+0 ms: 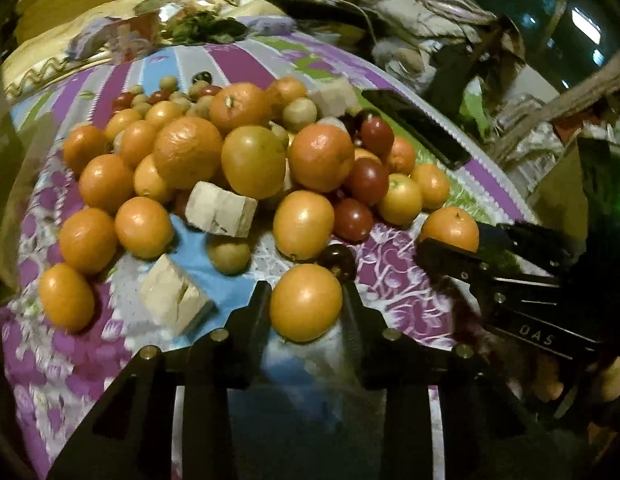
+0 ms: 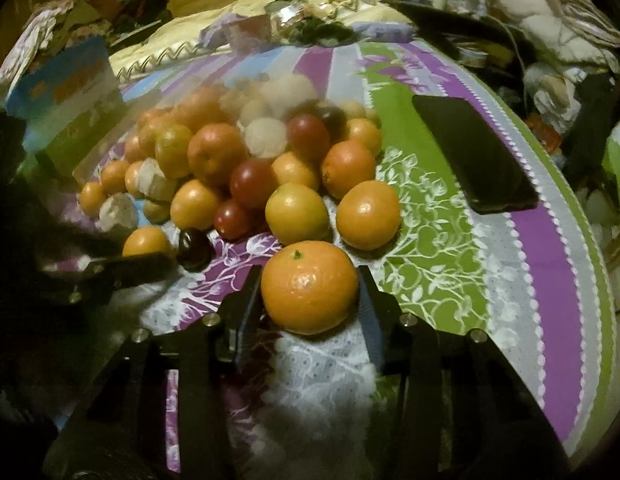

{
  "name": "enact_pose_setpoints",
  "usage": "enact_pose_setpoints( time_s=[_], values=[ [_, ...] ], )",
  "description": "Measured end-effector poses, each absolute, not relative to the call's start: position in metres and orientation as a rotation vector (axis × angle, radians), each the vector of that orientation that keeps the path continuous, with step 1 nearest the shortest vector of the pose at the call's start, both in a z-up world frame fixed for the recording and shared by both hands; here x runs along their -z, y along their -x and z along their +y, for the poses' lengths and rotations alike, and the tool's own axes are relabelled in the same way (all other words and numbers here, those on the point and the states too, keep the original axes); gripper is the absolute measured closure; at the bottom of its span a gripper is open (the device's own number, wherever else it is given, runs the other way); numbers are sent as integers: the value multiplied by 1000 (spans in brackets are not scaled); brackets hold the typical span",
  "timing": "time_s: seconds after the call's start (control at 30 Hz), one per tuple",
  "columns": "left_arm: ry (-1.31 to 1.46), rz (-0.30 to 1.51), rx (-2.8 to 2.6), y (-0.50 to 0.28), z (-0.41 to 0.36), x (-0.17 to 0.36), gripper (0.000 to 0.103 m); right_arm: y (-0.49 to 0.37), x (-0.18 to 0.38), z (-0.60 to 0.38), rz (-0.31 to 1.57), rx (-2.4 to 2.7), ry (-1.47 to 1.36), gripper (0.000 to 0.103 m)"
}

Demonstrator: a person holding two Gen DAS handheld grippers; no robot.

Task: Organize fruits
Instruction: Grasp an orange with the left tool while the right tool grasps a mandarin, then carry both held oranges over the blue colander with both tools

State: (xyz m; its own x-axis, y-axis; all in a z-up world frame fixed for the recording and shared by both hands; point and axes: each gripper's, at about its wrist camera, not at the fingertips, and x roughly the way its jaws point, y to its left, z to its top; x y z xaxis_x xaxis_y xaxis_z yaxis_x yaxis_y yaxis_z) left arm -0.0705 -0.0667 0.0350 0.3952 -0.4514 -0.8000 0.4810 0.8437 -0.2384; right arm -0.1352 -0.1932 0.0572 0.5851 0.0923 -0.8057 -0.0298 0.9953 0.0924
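A heap of oranges [image 1: 188, 152], dark red round fruits [image 1: 367, 180], small greenish-brown fruits [image 1: 230, 254] and pale beige chunks [image 1: 222, 210] lies on a purple, green and blue floral cloth [image 2: 429, 240]. My left gripper [image 1: 306, 288] is shut on a smooth yellow-orange fruit [image 1: 306, 302] at the near side of the heap, both fingers against its sides. My right gripper [image 2: 308, 276] is shut on a deeper orange fruit with a green stem [image 2: 310, 286] at the heap's right. In the left wrist view the right gripper [image 1: 453, 236] shows at the right with that orange.
A black phone [image 2: 473, 156] lies on the cloth right of the heap. A blue and green box [image 2: 66, 96] stands at the far left. Pillows and bedding lie behind, and cluttered clothes beyond the right edge. A dark cherry-like fruit [image 2: 194, 246] sits between the two grippers.
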Motion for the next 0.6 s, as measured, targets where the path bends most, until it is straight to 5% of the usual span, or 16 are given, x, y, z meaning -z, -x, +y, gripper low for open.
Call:
enact_pose_setpoints(
  time_s=[0.6],
  values=[
    [93,846,202,118,42,-205,67,142,-183,-111,815,-88,-70,58]
  ],
)
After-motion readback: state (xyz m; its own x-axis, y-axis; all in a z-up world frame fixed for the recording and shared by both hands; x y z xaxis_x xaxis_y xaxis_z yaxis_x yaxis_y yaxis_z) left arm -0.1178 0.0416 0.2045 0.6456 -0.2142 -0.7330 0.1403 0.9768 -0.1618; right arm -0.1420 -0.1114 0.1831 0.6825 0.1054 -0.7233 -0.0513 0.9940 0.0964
